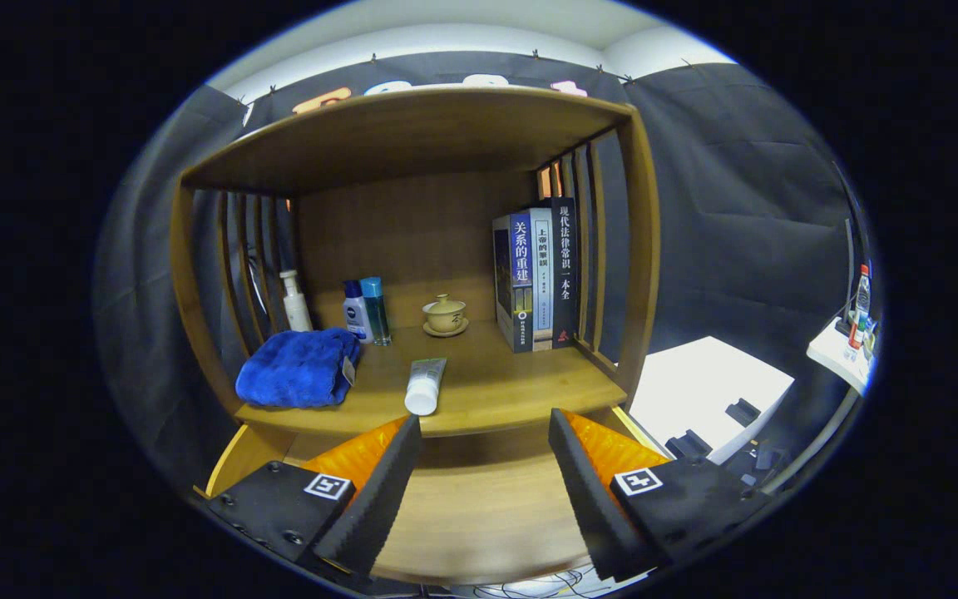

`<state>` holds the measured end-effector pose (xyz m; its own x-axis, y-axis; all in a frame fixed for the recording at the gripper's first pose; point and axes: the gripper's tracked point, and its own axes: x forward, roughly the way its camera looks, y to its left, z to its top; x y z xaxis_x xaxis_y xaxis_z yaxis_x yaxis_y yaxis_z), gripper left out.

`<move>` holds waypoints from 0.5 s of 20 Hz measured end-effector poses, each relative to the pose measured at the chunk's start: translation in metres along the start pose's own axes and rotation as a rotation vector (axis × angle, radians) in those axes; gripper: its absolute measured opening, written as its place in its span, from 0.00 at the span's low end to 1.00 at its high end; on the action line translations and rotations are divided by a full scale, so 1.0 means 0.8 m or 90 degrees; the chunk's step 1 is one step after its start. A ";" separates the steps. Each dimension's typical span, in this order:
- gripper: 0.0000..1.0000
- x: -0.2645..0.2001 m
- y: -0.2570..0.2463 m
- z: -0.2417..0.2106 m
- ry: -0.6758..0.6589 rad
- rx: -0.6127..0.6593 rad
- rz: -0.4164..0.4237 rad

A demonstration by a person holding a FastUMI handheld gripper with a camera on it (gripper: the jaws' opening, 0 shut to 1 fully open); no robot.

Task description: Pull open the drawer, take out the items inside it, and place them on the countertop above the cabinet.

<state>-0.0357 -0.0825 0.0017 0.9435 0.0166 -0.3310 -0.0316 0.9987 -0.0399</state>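
Jaws of the gripper (486, 474) are standing wide apart and holding nothing, hovering over what looks like the pulled-out drawer (479, 516), whose wooden floor is showing bare between them. Just beyond the fingers the counter (512, 391) is carrying everything in sight, so the drawer's items are probably already lying up there.

Taking the counter's front edge as the mark and going left to right: a folded blue towel (300, 368) is sitting at the left end of it. Behind the towel a white bottle (294, 301) is standing against the slatted side. A small blue-capped bottle (355, 311) and a taller teal one (376, 309) are standing together just right of the towel, further back. A white-capped tube (426, 385) is lying with its cap right at the edge, nearest the fingers; it seems freshly set down, laid flat so it cannot tip. Back from the edge, a lidded tea cup on a saucer (445, 316) is resting at the middle. Three upright books (535, 279) are leaning against the right slats, which are keeping them standing.

Nothing is blocking the fingers, though the tube at the edge could roll off if nudged.
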 end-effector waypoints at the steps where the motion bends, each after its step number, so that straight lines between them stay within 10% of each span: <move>1: 0.99 -0.012 -0.002 -0.004 -0.011 -0.006 0.000; 10: 0.99 -0.079 -0.003 -0.064 -0.044 -0.049 -0.003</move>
<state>-0.1124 -0.0884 -0.0251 0.9640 0.0182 -0.2653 -0.0501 0.9922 -0.1141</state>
